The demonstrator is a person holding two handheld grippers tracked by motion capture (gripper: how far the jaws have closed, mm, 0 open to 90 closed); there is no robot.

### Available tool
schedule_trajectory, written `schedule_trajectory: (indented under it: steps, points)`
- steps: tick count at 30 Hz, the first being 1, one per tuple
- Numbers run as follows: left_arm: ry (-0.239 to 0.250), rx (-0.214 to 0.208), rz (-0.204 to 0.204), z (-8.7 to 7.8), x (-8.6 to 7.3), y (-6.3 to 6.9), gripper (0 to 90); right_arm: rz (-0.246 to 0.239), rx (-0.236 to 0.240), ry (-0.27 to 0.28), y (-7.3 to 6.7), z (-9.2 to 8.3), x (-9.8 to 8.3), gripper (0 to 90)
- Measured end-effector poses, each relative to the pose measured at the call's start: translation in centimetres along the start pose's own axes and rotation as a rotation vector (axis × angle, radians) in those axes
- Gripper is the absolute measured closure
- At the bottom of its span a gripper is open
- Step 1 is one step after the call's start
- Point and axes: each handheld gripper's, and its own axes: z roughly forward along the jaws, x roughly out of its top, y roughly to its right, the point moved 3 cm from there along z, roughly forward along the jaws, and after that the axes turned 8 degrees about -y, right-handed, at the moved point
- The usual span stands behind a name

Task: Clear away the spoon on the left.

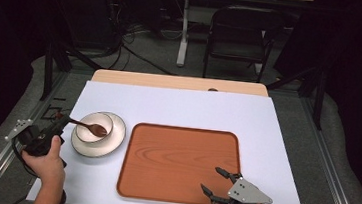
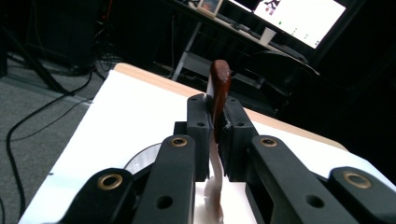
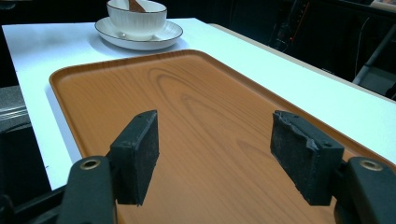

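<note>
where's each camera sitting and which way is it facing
High view: above the near table edge, looking forward and down; both hands, left gripper, right gripper.
Left gripper view: along fingers clamping the spoon.
Right gripper view: over the tray toward the bowl.
Shared: bowl, tray, spoon.

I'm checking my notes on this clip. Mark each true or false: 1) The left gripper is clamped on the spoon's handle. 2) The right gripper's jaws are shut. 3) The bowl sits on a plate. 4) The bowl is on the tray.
1) True: the left gripper pinches the brown spoon.
2) False: the right gripper is open above the tray.
3) True: the bowl rests on the plate.
4) False: it stands left of the tray, on the white table.
</note>
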Motion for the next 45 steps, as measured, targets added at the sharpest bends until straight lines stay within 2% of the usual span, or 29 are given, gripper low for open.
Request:
schedule_trajectory:
  steps: [1, 2, 3, 4, 5, 7, 8, 9, 11, 14, 15, 21, 23, 28, 32, 33, 36, 39, 44, 45]
  points:
    - [-0.005, 0.002, 0.031, -0.1, 0.1, 0.5, 84.6, -0.001, 0.001, 0.0, 0.0, 0.0, 0.0, 32.2]
    - [-0.005, 0.002, 0.031, -0.1, 0.1, 0.5, 84.7, -0.001, 0.001, 0.0, 0.0, 0.0, 0.0, 32.2]
    - [-0.001, -0.001, 0.059, -0.1, 0.1, 1.0, 84.7, -0.001, -0.001, 0.001, 0.0, 0.0, 0.0, 32.2]
    - [-0.001, -0.001, 0.059, -0.1, 0.1, 1.0, 84.7, -0.002, -0.001, 0.001, 0.0, 0.0, 0.0, 32.2]
    - [-0.001, 0.01, 0.09, -0.2, 0.2, 1.4, 84.7, -0.002, -0.001, 0.002, 0.0, 0.0, 0.0, 32.2]
    - [0.003, 0.014, 0.119, -0.4, 0.4, 1.8, 84.7, -0.004, -0.002, 0.002, 0.0, 0.0, 0.0, 32.2]
    - [0.003, 0.014, 0.119, -0.4, 0.4, 1.8, 84.7, -0.004, -0.002, 0.002, 0.0, 0.0, 0.0, 32.2]
    - [0.009, 0.025, 0.148, -0.6, 0.6, 2.2, 84.7, 0.0, -0.002, 0.003, 0.0, -0.1, 0.0, 32.2]
    - [0.016, 0.032, 0.174, -0.9, 0.8, 2.6, 84.7, 0.0, -0.001, 0.003, 0.0, -0.1, 0.0, 32.2]
    - [0.025, 0.037, 0.195, -1.3, 1.0, 3.0, 84.7, 0.0, -0.001, 0.003, 0.0, -0.1, 0.0, 32.2]
    - [0.031, 0.038, 0.215, -1.6, 1.3, 3.4, 84.7, -0.001, -0.001, 0.003, 0.0, -0.1, 0.0, 32.2]
    - [0.056, 0.035, 0.249, -2.7, 1.8, 4.5, 84.7, 0.0, -0.002, 0.005, 0.1, -0.1, 0.0, 32.2]
    - [0.072, 0.031, 0.267, -3.5, 2.3, 5.1, 84.7, -0.003, -0.002, 0.006, 0.0, -0.1, 0.1, 32.2]
    - [0.08, 0.016, 0.274, -4.3, 2.8, 5.9, 84.7, -0.004, -0.001, 0.006, 0.0, -0.1, 0.1, 32.2]
    - [0.077, -0.007, 0.266, -5.0, 3.0, 6.4, 84.7, -0.004, -0.002, 0.008, 0.0, -0.1, 0.1, 32.2]
    - [0.084, -0.026, 0.253, -5.2, 3.1, 6.7, 84.7, -0.004, -0.002, 0.008, 0.1, -0.2, 0.1, 32.2]
    - [0.083, -0.033, 0.247, -5.4, 3.2, 6.9, 84.7, -0.006, -0.002, 0.009, 0.1, -0.2, 0.1, 32.2]
    - [0.062, -0.063, 0.251, -5.7, 3.2, 7.5, 84.7, -0.015, -0.004, 0.012, 0.1, -0.2, 0.2, 32.6]
    - [0.038, -0.086, 0.269, -5.5, 3.0, 8.4, 84.7, -0.016, -0.004, 0.011, 0.0, -0.2, 0.2, 32.7]
    - [0.019, -0.104, 0.268, -5.3, 2.9, 8.8, 84.7, -0.015, -0.004, 0.011, 0.0, -0.2, 0.2, 32.7]
